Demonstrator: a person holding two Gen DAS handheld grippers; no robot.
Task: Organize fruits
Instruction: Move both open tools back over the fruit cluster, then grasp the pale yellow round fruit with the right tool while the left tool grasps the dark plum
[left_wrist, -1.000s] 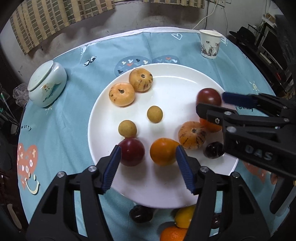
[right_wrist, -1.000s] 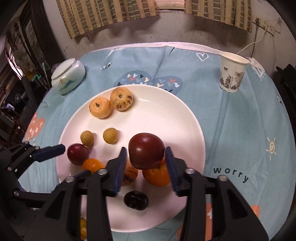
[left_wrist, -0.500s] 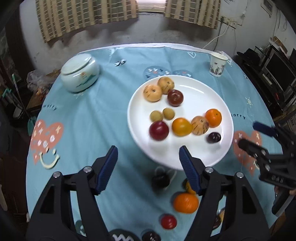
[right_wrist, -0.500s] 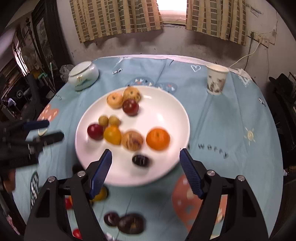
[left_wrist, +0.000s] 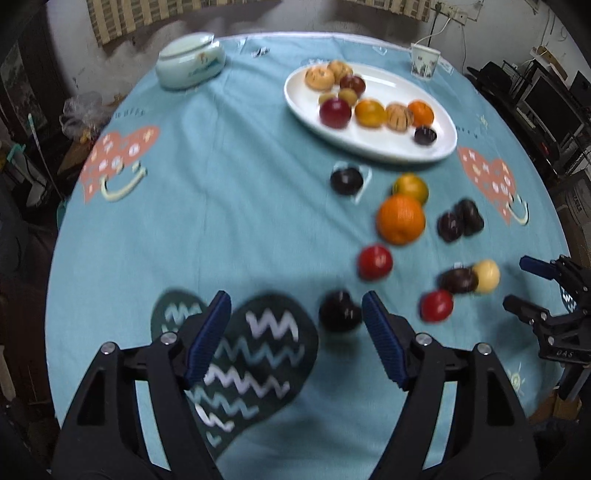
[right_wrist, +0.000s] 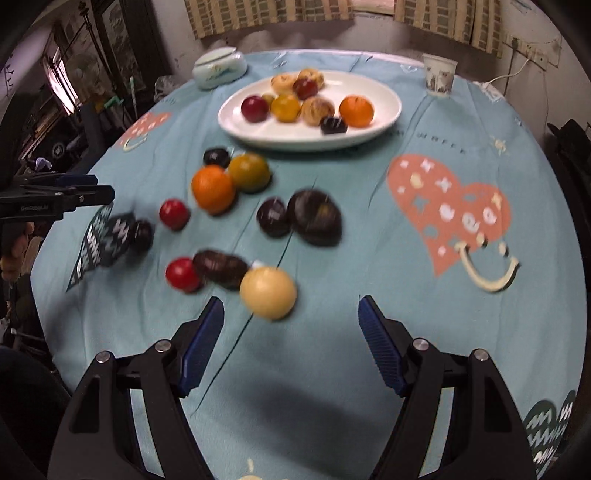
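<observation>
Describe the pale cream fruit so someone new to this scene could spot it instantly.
Start at the white plate, then come down the blue tablecloth to the loose fruit nearest the camera. The cream fruit touches a dark oval fruit; it is the only pale one.

A matt blue cloth (right_wrist: 369, 229) with printed hearts covers the bench. The plate (right_wrist: 384, 96) is glossy white ceramic, the lidded jar (left_wrist: 190, 61) glazed, the cup (right_wrist: 439, 75) paper. Each claw's pads (left_wrist: 207, 336) are ribbed blue rubber on matt black plastic.
</observation>
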